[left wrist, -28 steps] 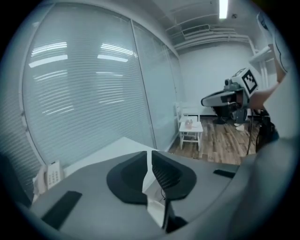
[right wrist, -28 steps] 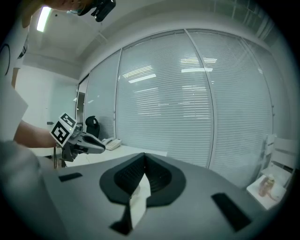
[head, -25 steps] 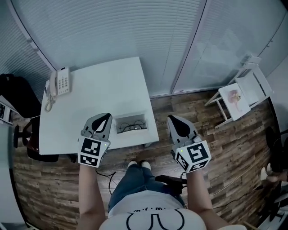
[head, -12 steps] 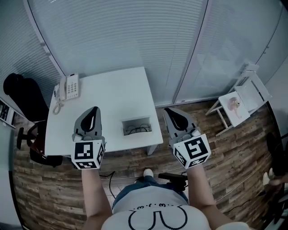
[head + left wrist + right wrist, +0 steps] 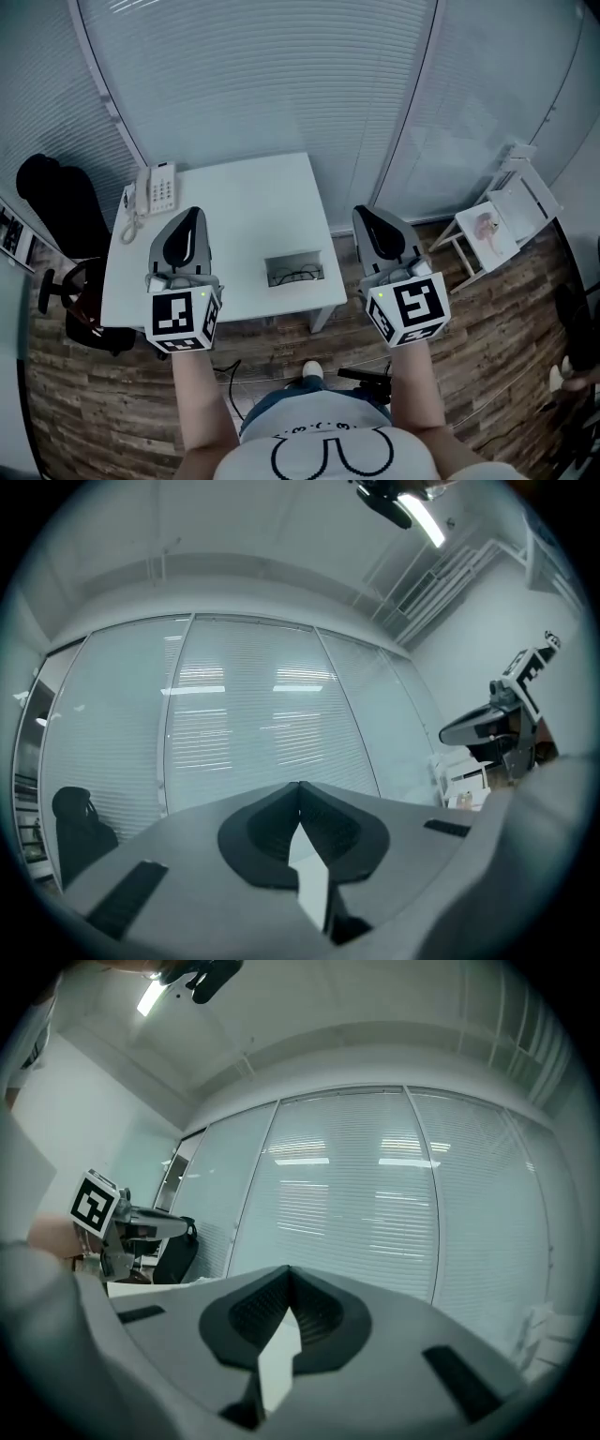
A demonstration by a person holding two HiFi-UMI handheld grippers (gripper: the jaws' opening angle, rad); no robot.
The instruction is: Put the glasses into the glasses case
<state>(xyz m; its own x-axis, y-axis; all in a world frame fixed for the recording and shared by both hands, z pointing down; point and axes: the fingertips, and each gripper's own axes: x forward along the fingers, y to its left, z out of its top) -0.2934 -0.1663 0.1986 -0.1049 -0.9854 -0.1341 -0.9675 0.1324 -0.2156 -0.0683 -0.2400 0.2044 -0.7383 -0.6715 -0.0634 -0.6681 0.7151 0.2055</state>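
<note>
1. Head view: my left gripper [image 5: 192,216] hangs above the left half of the white table [image 5: 234,202]. Its jaws are pressed together with nothing in them.
2. Head view: my right gripper [image 5: 366,216] hangs just off the table's right edge, over the wooden floor [image 5: 506,309]. It is closed and empty too.
3. Head view: the glasses [image 5: 298,276] lie inside the open glasses case [image 5: 294,260]. The case sits near the table's front edge, towards its right corner, between my two grippers and touched by neither.
4. Head view: a white phone [image 5: 157,187] rests at the table's back left corner. A black chair [image 5: 56,202] stands off the table's left side, and a small white stool [image 5: 492,225] stands well off its right side.
5. Left gripper view: the left gripper's tips [image 5: 299,787] meet with nothing between them. It faces the window blinds [image 5: 253,724], and the table is out of sight.
6. Right gripper view: the right gripper's tips [image 5: 286,1269] are also closed on nothing. It faces the same blinds [image 5: 394,1204], and only a sliver of the table shows at the left.
</note>
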